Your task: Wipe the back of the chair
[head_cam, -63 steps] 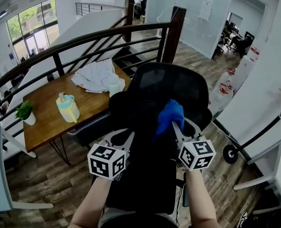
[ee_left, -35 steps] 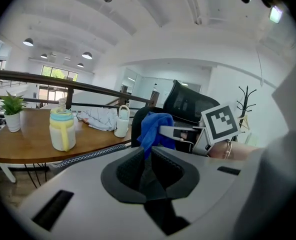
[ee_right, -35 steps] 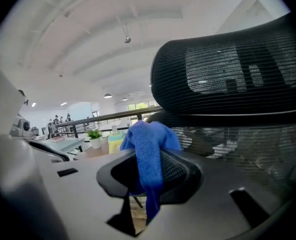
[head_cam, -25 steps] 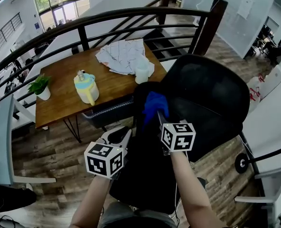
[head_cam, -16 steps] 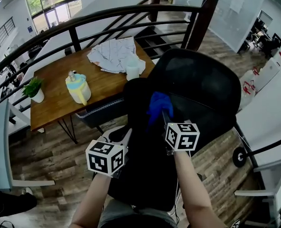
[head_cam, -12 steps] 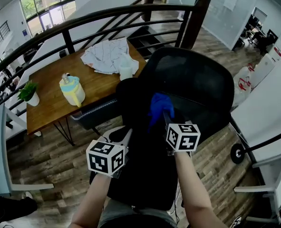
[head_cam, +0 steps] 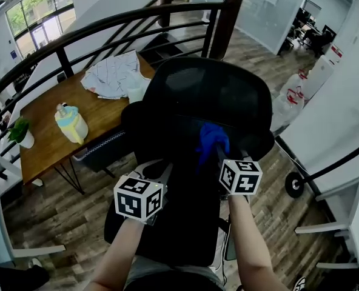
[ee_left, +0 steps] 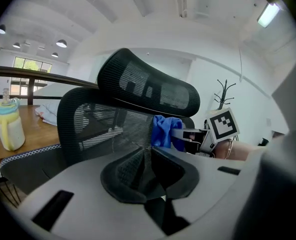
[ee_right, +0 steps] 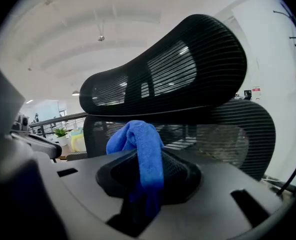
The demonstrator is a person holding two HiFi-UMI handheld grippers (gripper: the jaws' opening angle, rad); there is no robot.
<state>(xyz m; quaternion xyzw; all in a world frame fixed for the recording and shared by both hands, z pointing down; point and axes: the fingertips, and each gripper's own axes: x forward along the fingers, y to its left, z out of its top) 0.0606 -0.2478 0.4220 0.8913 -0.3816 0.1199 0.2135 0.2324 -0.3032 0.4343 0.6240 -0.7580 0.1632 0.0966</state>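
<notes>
The black mesh chair back (head_cam: 185, 138) with its headrest (head_cam: 210, 93) stands right before me. My right gripper (head_cam: 219, 153) is shut on a bunched blue cloth (head_cam: 213, 138), which presses on the upper chair back just under the headrest. The right gripper view shows the cloth (ee_right: 138, 139) pinched in that gripper (ee_right: 145, 159), with the headrest (ee_right: 173, 74) above it. My left gripper (head_cam: 161, 167) hangs lower left beside the chair back, its jaws together and holding nothing. The left gripper (ee_left: 148, 156) looks past the mesh (ee_left: 98, 129) at the cloth (ee_left: 163, 131).
A wooden table (head_cam: 46, 120) behind the chair carries a yellow and blue bottle (head_cam: 70, 123), a crumpled white cloth (head_cam: 113, 74) and a potted plant (head_cam: 20, 132). A black railing (head_cam: 107, 26) runs behind the table. A coat stand base (head_cam: 295, 183) sits at right.
The right gripper slid the blue cloth left across the chair back, then back right and slightly lower. The left gripper stayed low beside the chair. My view swung with the motion.
</notes>
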